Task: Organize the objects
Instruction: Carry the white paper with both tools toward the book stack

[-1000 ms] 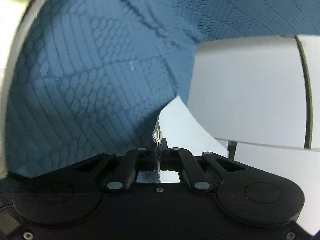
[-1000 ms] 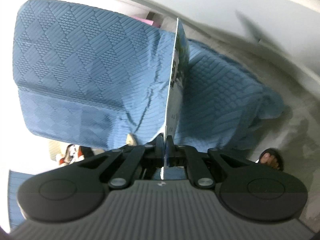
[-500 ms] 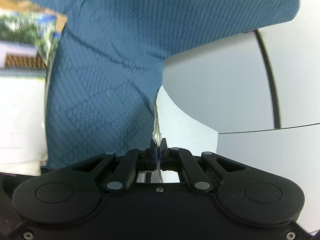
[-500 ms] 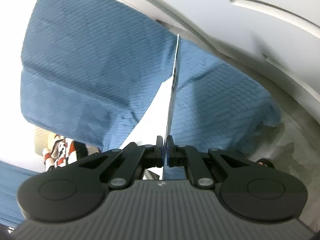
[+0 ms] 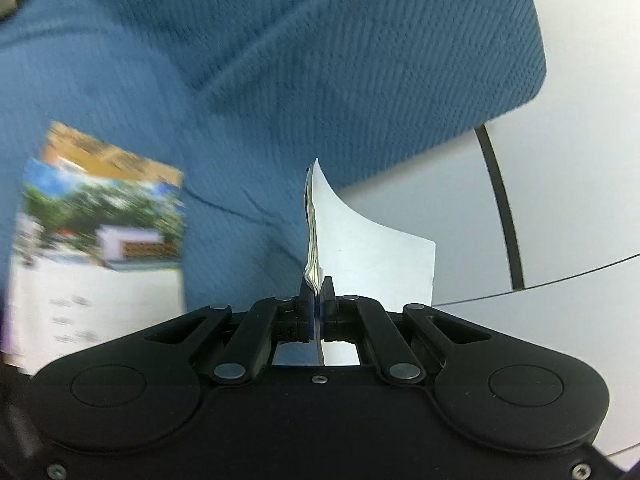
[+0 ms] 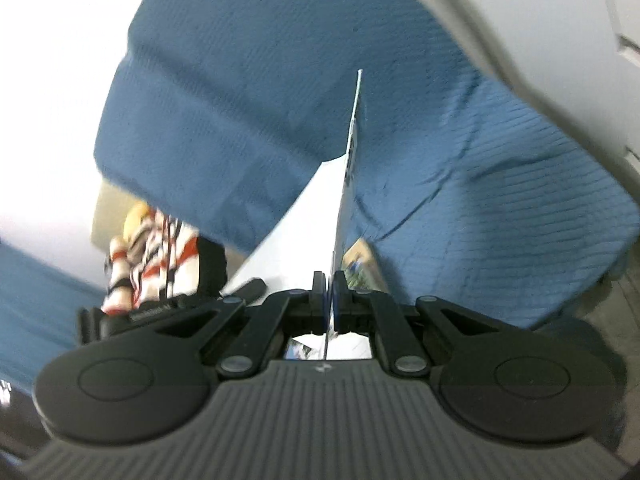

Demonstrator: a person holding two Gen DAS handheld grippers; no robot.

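While the left gripper (image 5: 317, 298) pinches a thin sheaf of white pages (image 5: 360, 248) edge-on between its jaws, a printed cover (image 5: 100, 232) with a garden photo now fills the lower left, where half a second ago it showed only at the upper left corner; the blue quilted cloth (image 5: 320, 60) lies behind. From the right wrist, the right gripper (image 6: 329, 304) has its jaws pressed on a leaflet (image 6: 348, 184) standing upright, closer to the cloth (image 6: 260, 80) than before. Likely both papers are being brought together to stack.
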